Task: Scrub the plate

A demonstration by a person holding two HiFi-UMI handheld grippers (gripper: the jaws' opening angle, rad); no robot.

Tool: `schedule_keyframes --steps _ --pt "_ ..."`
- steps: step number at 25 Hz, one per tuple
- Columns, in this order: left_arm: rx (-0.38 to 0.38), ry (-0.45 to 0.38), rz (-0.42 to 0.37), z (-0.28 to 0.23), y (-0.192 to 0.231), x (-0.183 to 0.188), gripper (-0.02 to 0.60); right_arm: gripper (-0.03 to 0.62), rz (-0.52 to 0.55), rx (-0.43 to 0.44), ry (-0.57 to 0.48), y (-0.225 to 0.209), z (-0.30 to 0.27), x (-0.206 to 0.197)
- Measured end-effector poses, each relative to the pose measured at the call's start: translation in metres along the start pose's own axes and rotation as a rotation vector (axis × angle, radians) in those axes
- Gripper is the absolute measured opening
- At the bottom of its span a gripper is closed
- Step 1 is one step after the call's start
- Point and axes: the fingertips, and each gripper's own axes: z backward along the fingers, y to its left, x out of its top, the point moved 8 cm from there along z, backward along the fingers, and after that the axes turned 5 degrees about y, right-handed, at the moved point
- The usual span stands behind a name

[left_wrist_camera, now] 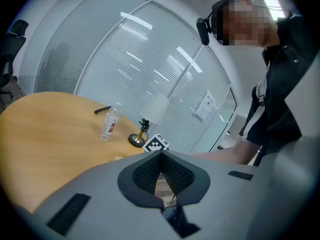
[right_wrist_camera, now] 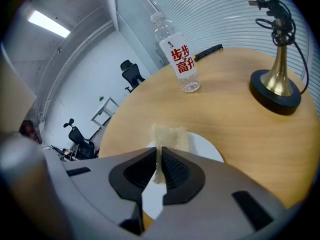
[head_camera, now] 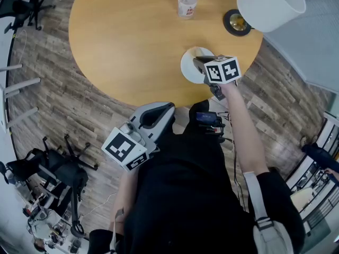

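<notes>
Left gripper off the table by the body, jaws together, nothing between; right gripper clamped on a thin beige scrub pad, long axis along the jaws, free end pointing at the table's far edge; pad tip over the white plate, probably touching, hard to tell; plate flat, round, no long axis, just inside the near edge of the table.

Risk: the plate is unheld, so a stroke could slide it off that edge; the floppy pad could fold or slip out. Bottle and lamp stand well beyond.
</notes>
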Motion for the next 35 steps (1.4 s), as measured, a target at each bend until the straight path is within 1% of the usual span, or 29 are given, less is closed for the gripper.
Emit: schedule_keyframes --steps 5,13,21,27,31,35 --pt "-0.021 0.003 -0.009 -0.003 -0.004 -0.001 0.011 0.026 -0.021 -0.042 -0.001 -0.010 0.013 -0.013" --pt "-0.054 0.016 -0.024 -0.013 -0.014 -0.001 0.012 0.026 -0.065 -0.065 -0.011 -0.017 0.032 -0.038" --pt "-0.075 0.023 -0.032 -0.021 -0.022 -0.002 0.011 0.026 -0.088 -0.065 -0.014 -0.019 0.039 -0.054" --pt "-0.062 0.025 -0.029 -0.018 -0.020 -0.005 0.011 0.026 -0.053 -0.070 -0.001 -0.022 0.033 -0.048" --pt "-0.041 0.024 -0.021 -0.011 -0.013 -0.007 0.012 0.026 -0.028 -0.068 0.018 -0.023 0.022 -0.035" --pt "-0.013 0.013 -0.009 0.002 -0.006 -0.008 0.011 0.026 0.020 -0.078 0.042 -0.016 0.009 -0.022"
